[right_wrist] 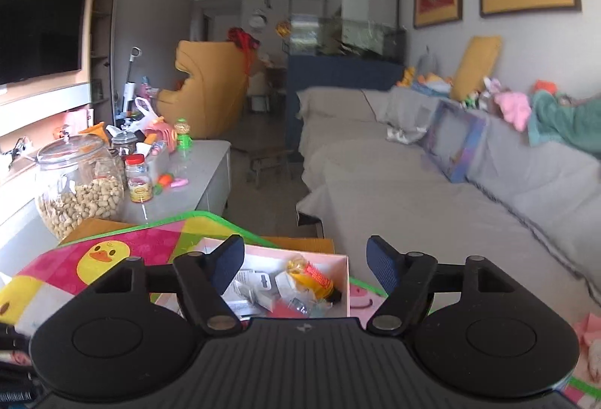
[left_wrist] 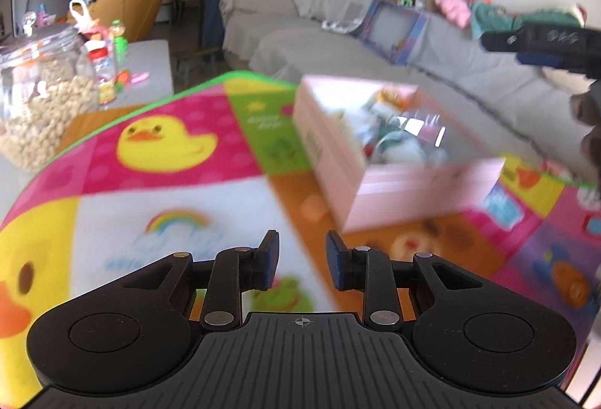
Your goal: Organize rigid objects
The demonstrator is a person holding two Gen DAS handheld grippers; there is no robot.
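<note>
A pink box (left_wrist: 379, 161) full of small mixed items sits on a colourful duck-print play mat (left_wrist: 161, 161). My left gripper (left_wrist: 302, 258) hovers low over the mat just in front of the box, jaws a little apart and empty. My right gripper (right_wrist: 304, 264) is wide open and empty, held above the same pink box (right_wrist: 296, 281), which holds white packets and a yellow and orange item. The right gripper also shows at the right edge of the left wrist view (left_wrist: 541, 44).
A glass jar of peanuts (left_wrist: 41, 100) and small bottles (left_wrist: 103, 70) stand on a grey table (left_wrist: 150, 59) to the left. A grey sofa (right_wrist: 432, 191) with toys and cushions runs along the right. A yellow chair (right_wrist: 210, 89) stands behind.
</note>
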